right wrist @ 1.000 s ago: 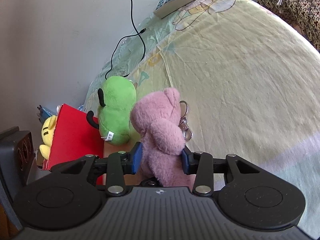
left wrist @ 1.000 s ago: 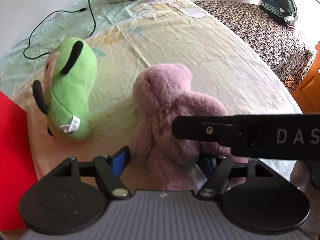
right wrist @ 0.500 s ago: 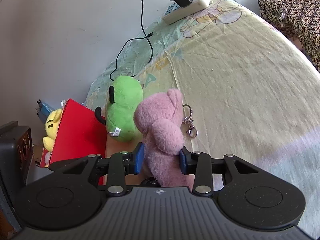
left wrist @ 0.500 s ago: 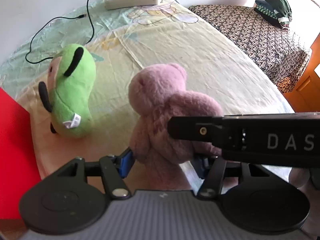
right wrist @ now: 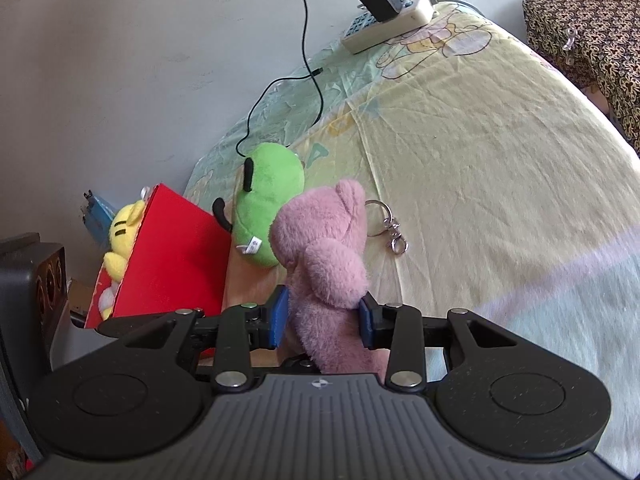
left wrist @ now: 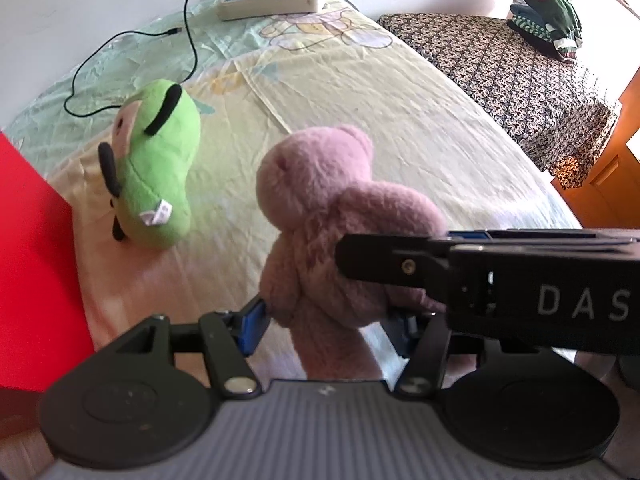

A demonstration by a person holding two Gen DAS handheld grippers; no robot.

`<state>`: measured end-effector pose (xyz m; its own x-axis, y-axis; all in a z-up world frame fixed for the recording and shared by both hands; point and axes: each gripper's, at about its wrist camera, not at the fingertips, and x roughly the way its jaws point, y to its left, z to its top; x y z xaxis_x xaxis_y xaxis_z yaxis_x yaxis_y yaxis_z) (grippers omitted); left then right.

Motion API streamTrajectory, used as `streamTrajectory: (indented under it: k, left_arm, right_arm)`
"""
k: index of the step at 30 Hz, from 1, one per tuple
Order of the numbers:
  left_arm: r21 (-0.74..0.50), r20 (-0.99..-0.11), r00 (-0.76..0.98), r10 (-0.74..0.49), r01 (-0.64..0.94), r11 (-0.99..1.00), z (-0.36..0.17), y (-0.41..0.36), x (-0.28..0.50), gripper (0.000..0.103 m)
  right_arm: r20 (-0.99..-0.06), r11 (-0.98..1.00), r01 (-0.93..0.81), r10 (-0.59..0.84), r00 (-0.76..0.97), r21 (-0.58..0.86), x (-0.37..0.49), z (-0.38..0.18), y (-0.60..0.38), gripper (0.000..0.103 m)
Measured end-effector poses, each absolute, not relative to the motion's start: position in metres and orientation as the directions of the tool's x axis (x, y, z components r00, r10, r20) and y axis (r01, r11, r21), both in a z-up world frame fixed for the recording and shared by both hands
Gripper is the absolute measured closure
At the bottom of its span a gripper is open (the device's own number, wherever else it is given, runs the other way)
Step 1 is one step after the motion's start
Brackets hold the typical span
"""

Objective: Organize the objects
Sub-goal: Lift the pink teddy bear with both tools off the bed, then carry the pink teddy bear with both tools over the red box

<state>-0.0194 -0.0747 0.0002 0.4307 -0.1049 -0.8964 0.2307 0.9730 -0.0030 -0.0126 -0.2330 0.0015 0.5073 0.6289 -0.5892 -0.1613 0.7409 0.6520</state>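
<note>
Right gripper (right wrist: 322,322) is pinching the pink bear (right wrist: 324,256) at the waist, lifting it boxward. Left gripper (left wrist: 326,322) is spread around its legs, steadying. Red box (right wrist: 168,252) is waiting off the bed's (right wrist: 480,160) left edge.

Right gripper (right wrist: 322,322) clamped on pink plush bear (right wrist: 326,256), green plush (right wrist: 270,208) lying just behind the bear, red box (right wrist: 172,256) left of it, keyring (right wrist: 386,224) on the bed (right wrist: 500,152) right of it

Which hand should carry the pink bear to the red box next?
Right. The right tongs are clamped on the pink bear, with the red box close beside it. The left tongs only straddle its lower body loosely.
</note>
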Motion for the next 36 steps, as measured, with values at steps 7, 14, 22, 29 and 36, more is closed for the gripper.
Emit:
streamTrajectory:
  k: [7, 14, 22, 29, 36]
  left_arm:
    - [0.028, -0.891, 0.449, -0.068, 0.204, 0.979, 0.006, -0.068, -0.039, 0.042]
    - [0.048, -0.89, 0.455, -0.027, 0.153, 0.987, 0.011, -0.052, -0.058, 0.043]
    - [0.071, -0.852, 0.523, -0.031, 0.173, 0.982, 0.034, -0.035, -0.078, 0.043]
    - [0.054, -0.808, 0.582, -0.091, 0.228, 0.972, 0.058, -0.001, -0.096, 0.043]
    - [0.056, -0.758, 0.641, -0.12, 0.247, 0.968, 0.08, 0.038, -0.114, 0.043]
  right_arm:
    - [-0.562, 0.722, -0.214, 0.66, 0.499, 0.658, -0.025, 0.004, -0.224, 0.065]
    - [-0.544, 0.697, -0.257, 0.696, 0.469, 0.67, -0.036, 0.005, -0.207, 0.065]
    - [-0.517, 0.711, -0.315, 0.685, 0.514, 0.629, -0.052, 0.03, -0.185, 0.065]
    - [-0.484, 0.74, -0.32, 0.643, 0.594, 0.591, -0.073, 0.056, -0.153, 0.065]
    - [-0.42, 0.744, -0.336, 0.624, 0.658, 0.578, -0.09, 0.078, -0.115, 0.065]
